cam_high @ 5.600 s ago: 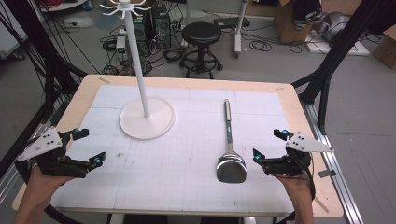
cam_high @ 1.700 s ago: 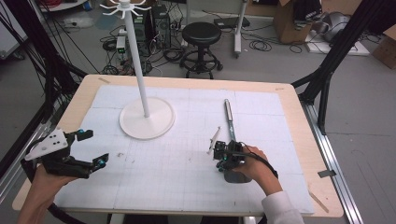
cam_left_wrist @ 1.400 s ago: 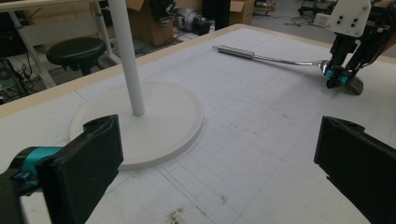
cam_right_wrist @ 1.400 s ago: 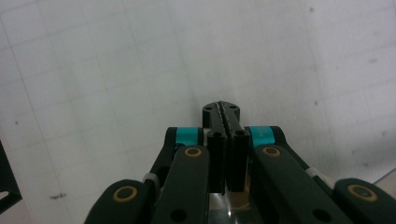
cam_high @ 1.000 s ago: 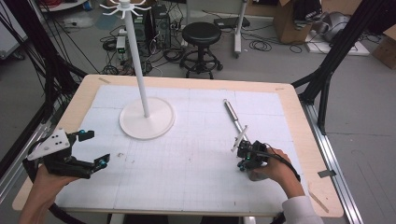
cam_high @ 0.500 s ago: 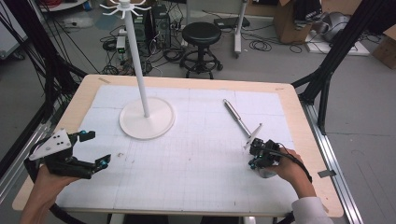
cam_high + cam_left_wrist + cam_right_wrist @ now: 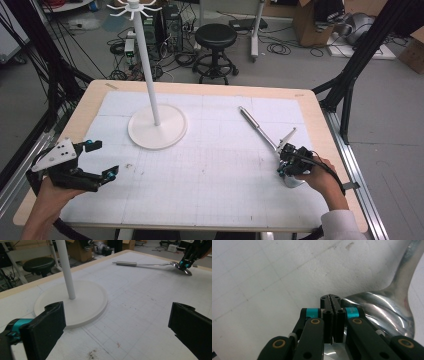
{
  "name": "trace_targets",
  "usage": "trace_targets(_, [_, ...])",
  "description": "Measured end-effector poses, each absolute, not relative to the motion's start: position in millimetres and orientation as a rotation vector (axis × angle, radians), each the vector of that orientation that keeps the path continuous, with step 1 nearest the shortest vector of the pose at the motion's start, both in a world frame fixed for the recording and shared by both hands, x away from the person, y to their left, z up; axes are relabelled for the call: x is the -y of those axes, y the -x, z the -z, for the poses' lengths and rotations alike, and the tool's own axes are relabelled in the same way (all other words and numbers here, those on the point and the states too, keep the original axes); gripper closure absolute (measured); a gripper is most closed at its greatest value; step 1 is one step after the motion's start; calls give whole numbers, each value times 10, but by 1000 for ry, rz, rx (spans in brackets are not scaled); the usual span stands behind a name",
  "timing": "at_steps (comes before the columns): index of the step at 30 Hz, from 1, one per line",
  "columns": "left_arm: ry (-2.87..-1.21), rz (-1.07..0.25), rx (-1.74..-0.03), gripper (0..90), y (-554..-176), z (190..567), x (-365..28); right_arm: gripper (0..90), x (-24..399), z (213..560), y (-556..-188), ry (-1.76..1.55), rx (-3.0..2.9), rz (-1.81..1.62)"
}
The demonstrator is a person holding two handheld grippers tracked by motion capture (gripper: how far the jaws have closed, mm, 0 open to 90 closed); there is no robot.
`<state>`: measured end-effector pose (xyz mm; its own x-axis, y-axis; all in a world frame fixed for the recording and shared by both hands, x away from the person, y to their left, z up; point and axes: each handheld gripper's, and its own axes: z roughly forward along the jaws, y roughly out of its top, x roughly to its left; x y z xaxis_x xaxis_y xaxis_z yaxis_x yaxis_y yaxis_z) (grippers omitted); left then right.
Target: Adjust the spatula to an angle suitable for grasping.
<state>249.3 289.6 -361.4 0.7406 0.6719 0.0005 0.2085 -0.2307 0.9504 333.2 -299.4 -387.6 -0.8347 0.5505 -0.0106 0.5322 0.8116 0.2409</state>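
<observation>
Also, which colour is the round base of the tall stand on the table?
White, like its pole. The base shows best in the left gripper view.

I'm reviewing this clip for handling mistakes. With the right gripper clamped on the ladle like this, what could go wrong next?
1. The right gripper seems to pinch only the thin rim of the ladle bowl, so the long handle could pivot or slip out.
2. The ladle lies near the table edge and might slide off if dropped.
3. Swung left, the handle could strike the white stand. The left gripper is open and apart, giving no support.
</observation>
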Motion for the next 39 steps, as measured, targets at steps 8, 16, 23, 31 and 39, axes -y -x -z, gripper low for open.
trace_targets(8, [-1789, -500, -691, 17, -2497, 3616, -2895, 895, 2973, 3854, -3332, -860, -2918, -389])
trace_targets(16, [-1786, -499, -694, 17, -2495, 3619, -2896, 825, 2911, 3762, -3354, -846, -2915, -414])
trace_targets(23, [-1784, -499, -697, 17, -2497, 3625, -2912, 590, 2893, 3672, -3403, -867, -2868, -450])
trace_targets(31, [-1788, -499, -698, 17, -2499, 3638, -2916, 130, 2865, 3588, -3476, -912, -2815, -480])
trace_targets(39, [-1791, -500, -700, 17, -2502, 3646, -2908, 4, 2839, 3492, -3598, -994, -2710, -586])
